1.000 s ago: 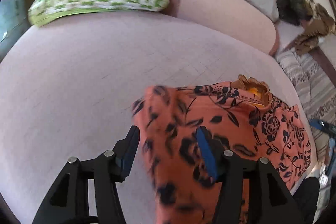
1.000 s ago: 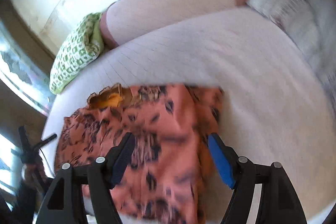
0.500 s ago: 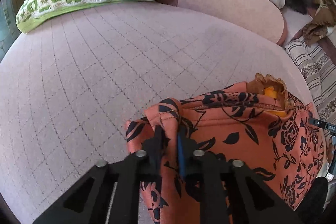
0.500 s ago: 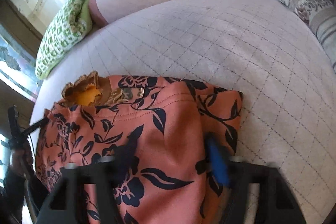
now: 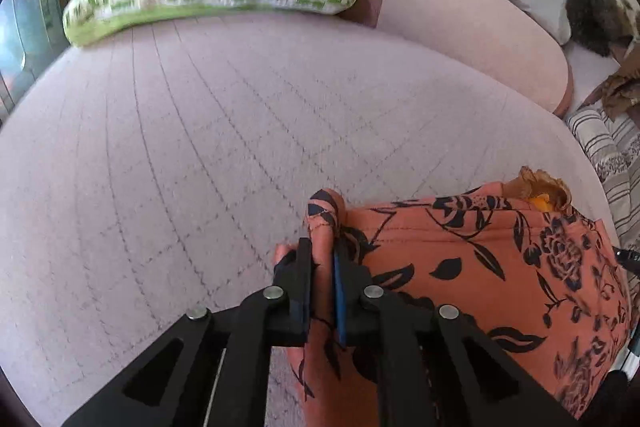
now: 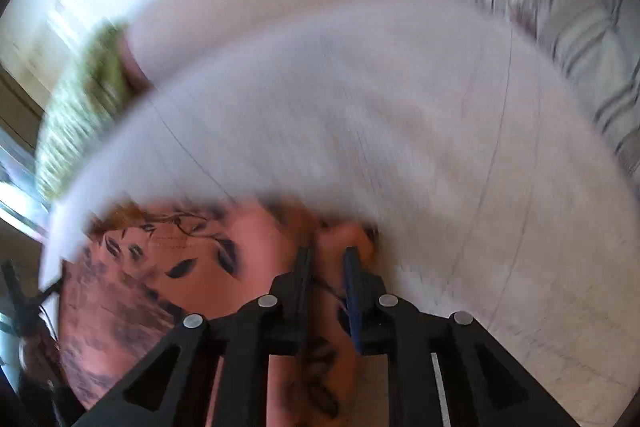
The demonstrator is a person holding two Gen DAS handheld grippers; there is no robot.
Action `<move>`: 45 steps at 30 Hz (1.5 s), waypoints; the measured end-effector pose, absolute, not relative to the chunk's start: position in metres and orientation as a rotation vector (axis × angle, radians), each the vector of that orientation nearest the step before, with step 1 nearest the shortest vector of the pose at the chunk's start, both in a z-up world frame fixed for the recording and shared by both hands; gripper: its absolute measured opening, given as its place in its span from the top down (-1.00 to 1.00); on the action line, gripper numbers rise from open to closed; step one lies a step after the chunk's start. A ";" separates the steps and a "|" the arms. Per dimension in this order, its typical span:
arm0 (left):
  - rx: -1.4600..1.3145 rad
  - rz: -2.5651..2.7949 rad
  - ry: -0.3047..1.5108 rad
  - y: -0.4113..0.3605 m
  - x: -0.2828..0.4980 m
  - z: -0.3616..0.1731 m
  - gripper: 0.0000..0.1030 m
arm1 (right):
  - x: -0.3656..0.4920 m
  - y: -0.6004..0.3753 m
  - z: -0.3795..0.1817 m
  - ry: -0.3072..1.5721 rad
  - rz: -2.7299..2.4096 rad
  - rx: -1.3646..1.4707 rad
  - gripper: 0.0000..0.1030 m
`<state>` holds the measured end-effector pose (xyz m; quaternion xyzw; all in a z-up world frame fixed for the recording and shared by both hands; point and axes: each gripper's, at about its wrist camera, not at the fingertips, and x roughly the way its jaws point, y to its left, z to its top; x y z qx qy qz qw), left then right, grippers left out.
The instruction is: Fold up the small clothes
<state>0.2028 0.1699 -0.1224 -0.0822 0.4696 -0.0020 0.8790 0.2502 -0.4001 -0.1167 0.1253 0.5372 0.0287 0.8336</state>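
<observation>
Garment [image 5: 472,279], a coral floral piece, lies near the bed's [image 5: 180,147] front edge with its long axis running between the left gripper [image 5: 322,267] and right gripper [image 6: 326,267], each clenched on its own end corner, jaws having just closed.

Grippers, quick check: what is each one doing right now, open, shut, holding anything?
Left gripper: shut on a corner of the orange floral garment.
Right gripper: just been closing, shut on the garment's other corner.
</observation>
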 end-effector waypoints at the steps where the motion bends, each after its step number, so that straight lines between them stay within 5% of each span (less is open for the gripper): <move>1: -0.165 -0.007 0.970 0.169 0.200 -0.119 0.33 | 0.245 -0.400 -0.115 1.106 0.056 0.267 0.63; 3: -0.163 -0.014 0.939 0.169 0.191 -0.109 -0.05 | 0.234 -0.401 -0.104 1.075 0.026 0.289 0.63; 6: -0.173 -0.019 0.886 0.169 0.177 -0.091 -0.05 | 0.216 -0.385 -0.073 1.002 0.063 0.234 0.58; 9: -0.183 -0.034 0.863 0.161 0.152 -0.073 -0.07 | 0.206 -0.362 -0.055 1.006 0.160 0.175 0.18; 10: -0.179 -0.039 0.855 0.158 0.146 -0.073 -0.08 | 0.204 -0.357 -0.054 1.014 0.172 0.164 -0.25; 11: -0.168 -0.043 0.851 0.153 0.143 -0.071 -0.08 | 0.206 -0.355 -0.056 1.025 0.169 0.147 -0.35; 16: -0.103 -0.065 0.864 0.134 0.109 -0.070 -0.11 | 0.232 -0.358 -0.095 1.110 0.129 0.171 -0.25; 19: -0.083 -0.058 0.912 0.132 0.108 -0.083 -0.11 | 0.237 -0.356 -0.106 1.156 0.126 0.161 0.90; 24: -0.099 -0.078 0.886 0.124 0.093 -0.081 -0.14 | 0.223 -0.360 -0.062 1.029 0.068 0.107 0.91; 30: 0.009 -0.055 0.941 0.104 0.096 -0.102 -0.22 | 0.229 -0.376 -0.111 1.098 0.073 0.217 0.72; 35: 0.033 -0.097 0.806 0.098 0.066 -0.060 -0.22 | 0.204 -0.372 -0.053 1.005 0.047 0.256 0.69; 37: 0.048 -0.109 0.791 0.095 0.059 -0.061 -0.37 | 0.179 -0.361 -0.034 1.017 0.173 0.324 0.65; 39: 0.064 -0.078 0.889 0.097 0.066 -0.092 -0.37 | 0.161 -0.345 -0.031 1.048 0.320 0.393 0.31; 40: 0.057 -0.066 0.940 0.099 0.072 -0.104 -0.37 | 0.149 -0.335 -0.038 1.082 0.410 0.443 -0.16; 42: 0.015 -0.059 0.946 0.105 0.068 -0.110 -0.36 | 0.137 -0.332 -0.063 1.145 0.341 0.446 -0.39; 43: 0.005 -0.060 0.935 0.104 0.063 -0.101 -0.36 | 0.133 -0.341 -0.095 1.228 0.241 0.444 -0.06; 45: -0.024 -0.099 0.862 0.106 0.047 -0.075 -0.36 | 0.122 -0.363 -0.106 1.181 0.205 0.564 0.21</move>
